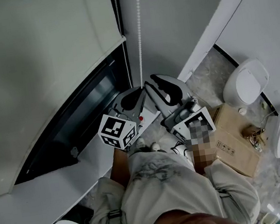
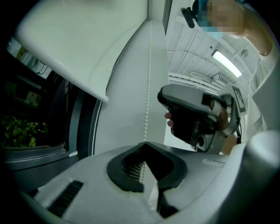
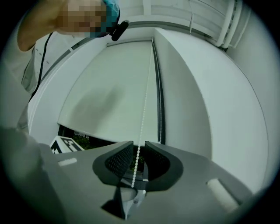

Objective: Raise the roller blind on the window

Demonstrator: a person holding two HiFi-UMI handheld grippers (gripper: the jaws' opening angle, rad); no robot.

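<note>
Head view first: the roller blind [image 1: 44,65] is covering most of the window [image 1: 78,118], with only a dark strip of glass showing under its bottom edge. The bead chain [image 1: 138,31] is hanging down the right side of the blind, and both claws are meeting it there. The left gripper [image 1: 141,89] is sitting just beside the right gripper [image 1: 150,83]. Each is carrying one marker cube, so two in all. Off to the right on the floor, a cardboard box [image 1: 236,144] is lying among three white rounded shells [image 1: 245,83]. I can't tell what they are. A fourth white shape is peeking in at the bottom left.

Left gripper view: its jaws are pinching together on the chain, which is running up from the tips. The right gripper is floating just behind it, blocking part of the room. A second strand of chain [image 2: 94,131] is hanging by the dark window frame, so that's two strands. Green plants [image 2: 17,131] are showing through the glass.

Right gripper view: the jaws are standing apart, and the chain is dangling in the gap without being squeezed. Above, the blind is filling most of the window opening.
</note>
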